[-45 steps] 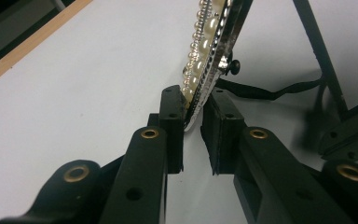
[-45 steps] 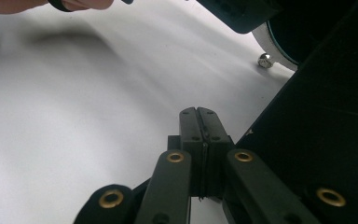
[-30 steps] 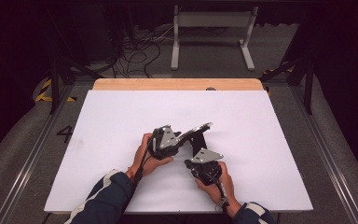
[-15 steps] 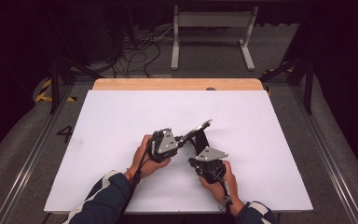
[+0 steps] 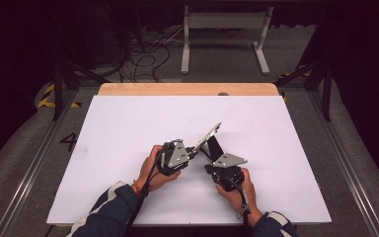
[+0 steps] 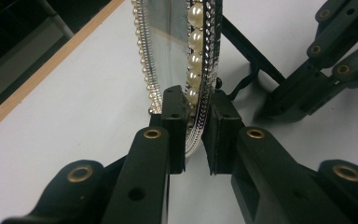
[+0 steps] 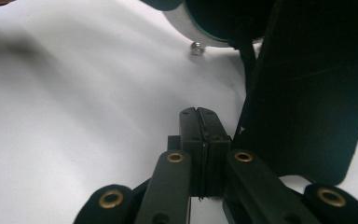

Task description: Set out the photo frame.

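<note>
Thing: picture frame (image 6: 200, 60) w/ pearl and bead trim, glass front, black back stand (image 7: 307, 93); stands tilted on the white surface (image 5: 128, 128), mid-front, between both hands.
Handling: prob. light and stiff; glass fragile, trim may chip or slip. Best hold: rim edge, not the glass face.
Left hand-held gripper (image 6: 197, 135): jaws have just been closing, frame rim between them, now clamped on that rim.
Right hand-held gripper (image 7: 199, 135): jaws together, nothing between; just beside the stand, low over the surface.
Pose: left hand (image 5: 153, 168) angled up-right toward the frame; right hand (image 5: 237, 187) points fwd at the stand.
</note>
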